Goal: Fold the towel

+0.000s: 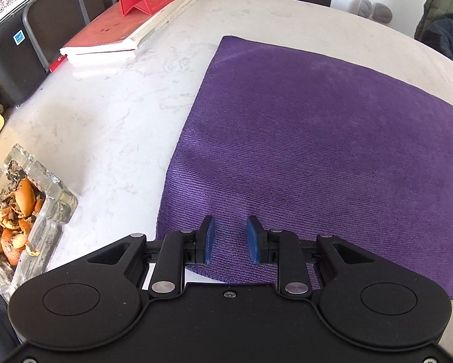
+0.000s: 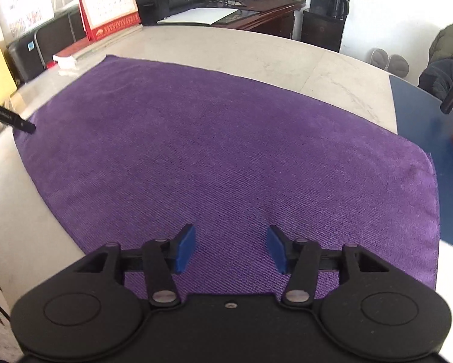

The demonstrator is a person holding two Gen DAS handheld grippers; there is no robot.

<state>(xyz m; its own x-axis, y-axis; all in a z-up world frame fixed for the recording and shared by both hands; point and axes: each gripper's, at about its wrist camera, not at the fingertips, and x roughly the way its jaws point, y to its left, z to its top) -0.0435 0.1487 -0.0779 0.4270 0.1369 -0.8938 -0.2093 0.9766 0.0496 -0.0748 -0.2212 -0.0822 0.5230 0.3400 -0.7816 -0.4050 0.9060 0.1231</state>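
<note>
We see two ways this could go wrong: the left gripper has its jaws only narrowly parted, so a pinch at the towel's near edge may catch one thin ridge of pile and slip off as we lift; and the glass dish of peels sits close to the towel's near left corner, where a swing of that hand could knock it. The purple towel lies flat and spread on the pale table, its far left corner near the stacked books and its right edge almost at the blue mat. The left gripper hangs over the near edge just inside the left corner, jaws released, with cloth below and between the pads but nothing clamped. The right gripper is over the near edge towards the right side, jaws half apart and empty; whether either set of pads touches the fabric we cannot tell
</note>
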